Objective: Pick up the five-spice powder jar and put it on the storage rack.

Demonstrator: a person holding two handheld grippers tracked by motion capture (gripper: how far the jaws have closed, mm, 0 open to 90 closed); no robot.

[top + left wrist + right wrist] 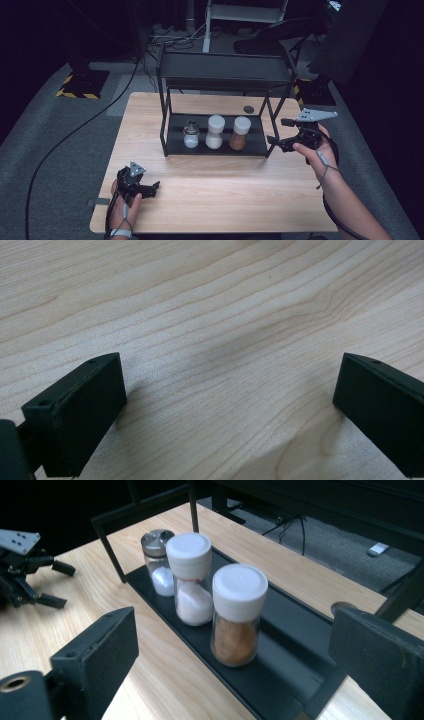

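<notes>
My right gripper [280,132]: jaws spread, empty, beside the black metal rack's lower tray [295,645]; nearest it stood the white-capped glass jar of brown spice [237,614]; my left gripper [150,189]: jaws spread, over the pale wooden table [210,315].

Matt wood table [210,185], clear glass jars [235,620]

A light wooden table [210,200] stands on a grey floor [50,150]. A small dark round thing [248,109] lies near its far edge. Behind it are tangled cables [170,40] and a black plate [82,82] (yellow-and-black stripes on its edge), well apart from the table.
</notes>
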